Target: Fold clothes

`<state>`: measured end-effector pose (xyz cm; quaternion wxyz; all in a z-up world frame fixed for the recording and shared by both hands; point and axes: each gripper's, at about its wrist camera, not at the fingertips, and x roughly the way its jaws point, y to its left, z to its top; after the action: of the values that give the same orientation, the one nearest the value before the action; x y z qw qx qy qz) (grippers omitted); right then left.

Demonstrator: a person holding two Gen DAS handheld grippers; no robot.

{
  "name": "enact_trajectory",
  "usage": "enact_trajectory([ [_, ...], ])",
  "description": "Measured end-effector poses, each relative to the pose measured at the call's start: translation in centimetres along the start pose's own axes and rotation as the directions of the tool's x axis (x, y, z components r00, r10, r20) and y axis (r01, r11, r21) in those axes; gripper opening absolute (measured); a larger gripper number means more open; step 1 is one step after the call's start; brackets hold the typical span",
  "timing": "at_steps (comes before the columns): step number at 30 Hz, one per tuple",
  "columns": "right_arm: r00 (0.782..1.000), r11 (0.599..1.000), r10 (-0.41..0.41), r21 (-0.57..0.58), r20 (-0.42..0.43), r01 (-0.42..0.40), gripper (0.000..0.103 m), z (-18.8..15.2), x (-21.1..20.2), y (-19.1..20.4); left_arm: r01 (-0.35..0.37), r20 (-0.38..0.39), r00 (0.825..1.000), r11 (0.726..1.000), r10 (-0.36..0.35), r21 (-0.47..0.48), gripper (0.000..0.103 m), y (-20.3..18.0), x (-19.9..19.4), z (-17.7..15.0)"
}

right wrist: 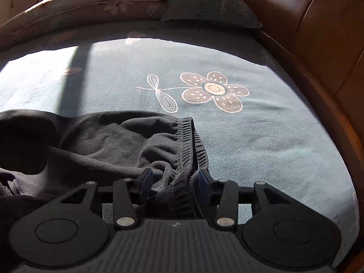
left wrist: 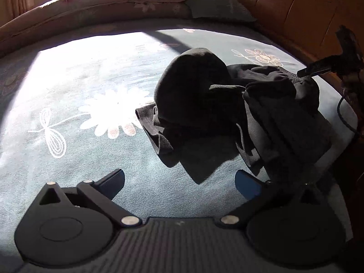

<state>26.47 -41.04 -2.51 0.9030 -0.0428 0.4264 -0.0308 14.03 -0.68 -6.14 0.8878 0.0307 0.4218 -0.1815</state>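
Observation:
A crumpled black garment point(left wrist: 204, 95) lies in a heap on the blue-grey flowered bed sheet point(left wrist: 91, 159), right of centre in the left wrist view. My left gripper point(left wrist: 179, 182) hovers open just in front of the heap, with only sheet between its fingers. In the right wrist view the garment point(right wrist: 102, 141) fills the left side, and its ribbed elastic waistband point(right wrist: 195, 145) runs down between the fingers of my right gripper point(right wrist: 175, 179), which is shut on the bunched band. The right gripper point(left wrist: 318, 67) also shows at the garment's far right edge.
A wooden headboard point(right wrist: 318, 34) curves along the right side of the bed. A grey pillow point(right wrist: 209, 4) and a folded pale quilt point(left wrist: 113, 2) lie at the far end. Bright sunlight washes out the sheet at left. A dark cable point(left wrist: 341, 113) hangs near the right gripper.

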Motion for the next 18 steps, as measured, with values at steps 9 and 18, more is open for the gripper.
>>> enact_trajectory([
  [9,0.959,0.962,0.267,-0.078,0.094,-0.261,0.062,-1.9,-5.7,4.7,0.019,0.024,1.000,1.000,-0.019,0.019,0.102,0.5,1.3,0.9],
  [18,0.893,0.831,0.449,-0.372,0.013,-0.413,0.062,-1.5,-8.2,16.1,-0.029,-0.047,0.998,0.999,0.031,0.043,0.103,1.5,1.7,-0.2],
])
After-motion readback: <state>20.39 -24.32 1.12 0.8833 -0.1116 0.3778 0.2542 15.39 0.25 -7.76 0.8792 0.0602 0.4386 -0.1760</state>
